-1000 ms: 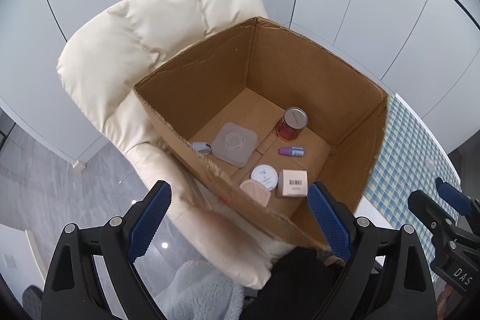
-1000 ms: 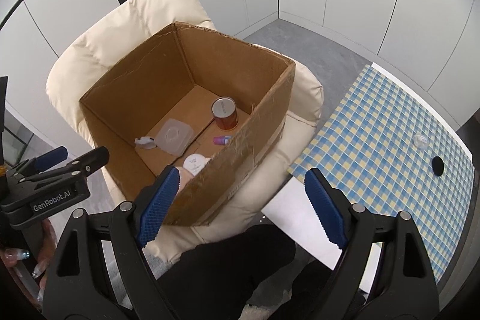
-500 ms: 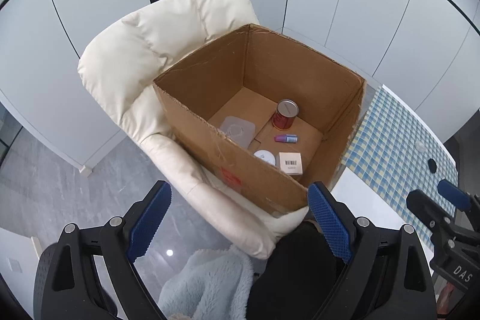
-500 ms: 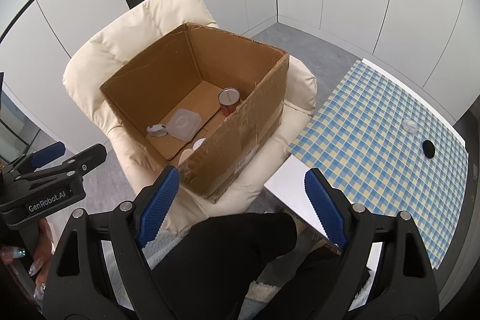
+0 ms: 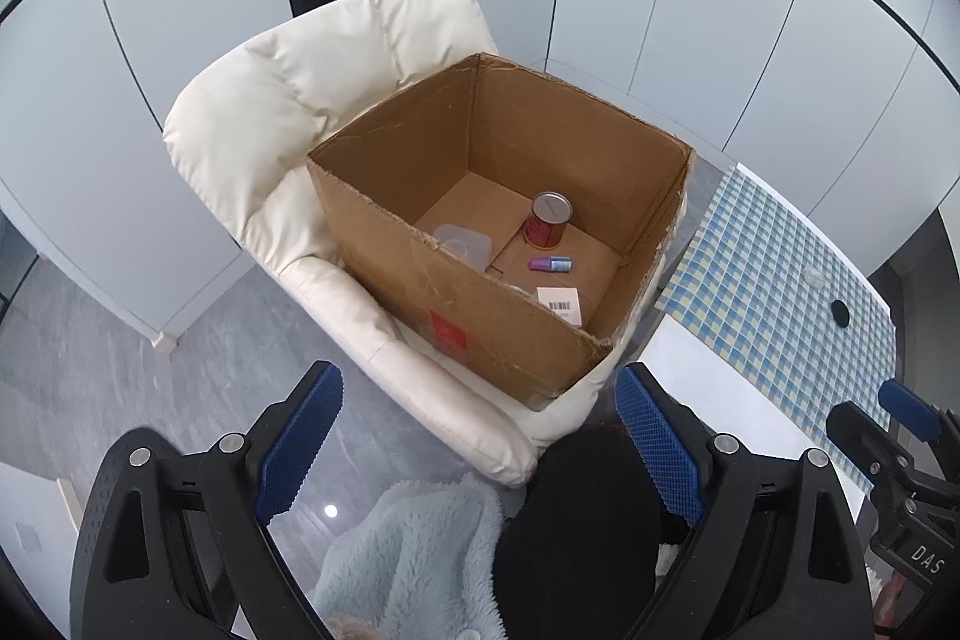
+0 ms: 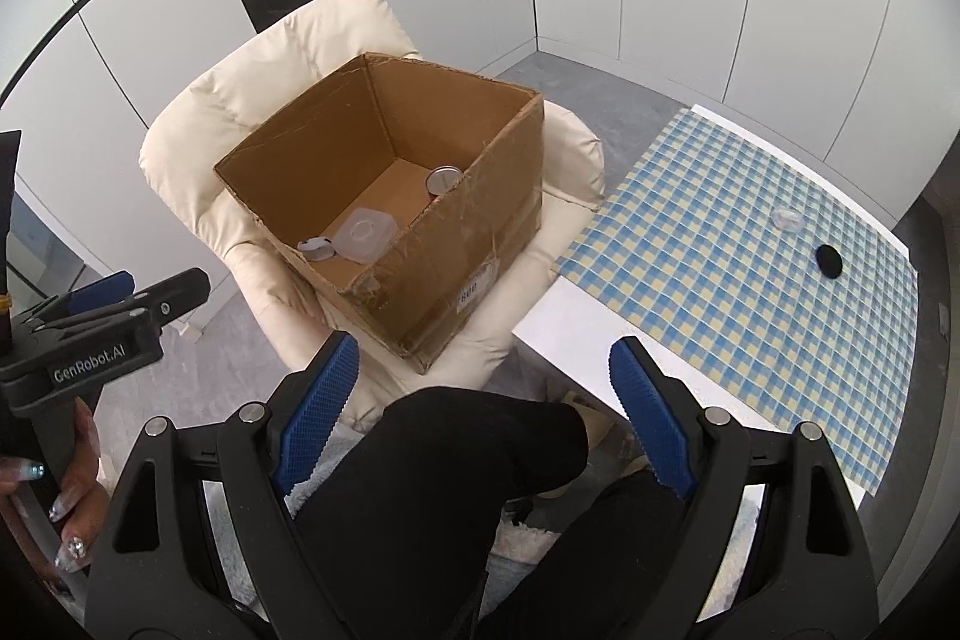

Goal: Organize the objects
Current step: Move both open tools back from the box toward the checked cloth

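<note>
We have drawn both claws back and up from the cardboard box (image 5: 480, 244), which a second ago filled the left view and now sits whole on the cream padded armchair (image 5: 288, 118). To us, that retreat reads as a load delivered and the next pickup pending.

From left to right: the left claw (image 5: 474, 436) hangs open with nothing between its ribbed blue pads, above a fluffy pale-blue garment (image 5: 414, 556) and the person's black-clad knee (image 5: 576, 520). Inside the box, on its plain corrugated floor, lie a clear square plastic lid (image 5: 465, 241) by the near wall, an upright red tin can (image 5: 547, 220) with a metal top near the middle, a small purple-and-blue tube (image 5: 551, 265) lying flat, and a white carton with a barcode (image 5: 561, 304) towards the near right corner. The right claw (image 6: 483, 418) is likewise open and empty.

On the blue-and-yellow checked tablecloth (image 6: 750, 280) to the right, a small clear cap (image 6: 789, 218) and a black oval object (image 6: 828, 260) remain near the far edge, well apart from the box; they look like the likely next candidates.
</note>
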### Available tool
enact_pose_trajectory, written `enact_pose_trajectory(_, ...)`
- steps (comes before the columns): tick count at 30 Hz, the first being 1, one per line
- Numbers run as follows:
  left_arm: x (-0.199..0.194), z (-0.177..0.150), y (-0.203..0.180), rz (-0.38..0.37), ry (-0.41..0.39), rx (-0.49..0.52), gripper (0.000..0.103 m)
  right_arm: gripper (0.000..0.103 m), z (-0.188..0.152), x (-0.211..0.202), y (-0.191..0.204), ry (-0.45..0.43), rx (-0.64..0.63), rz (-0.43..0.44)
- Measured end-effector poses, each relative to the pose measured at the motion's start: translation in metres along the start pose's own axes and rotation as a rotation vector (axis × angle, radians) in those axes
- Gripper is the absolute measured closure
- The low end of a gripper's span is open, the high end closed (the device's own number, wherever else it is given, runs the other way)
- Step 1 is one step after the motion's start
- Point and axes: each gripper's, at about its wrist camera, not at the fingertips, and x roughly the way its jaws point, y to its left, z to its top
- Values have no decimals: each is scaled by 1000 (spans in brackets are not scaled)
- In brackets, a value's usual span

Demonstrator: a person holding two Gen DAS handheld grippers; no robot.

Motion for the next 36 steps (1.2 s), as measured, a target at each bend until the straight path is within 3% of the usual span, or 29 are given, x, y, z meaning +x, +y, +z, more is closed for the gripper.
enact_pose_trajectory(9, -8, -23, 1, 2, 17, 32, 10, 15, -25, -22, 0, -1, 13, 2)
enact_pose_trajectory(36, -9, -21, -40, -39, 11, 131, 10, 15, -42, -31, -15, -10, 71, -34)
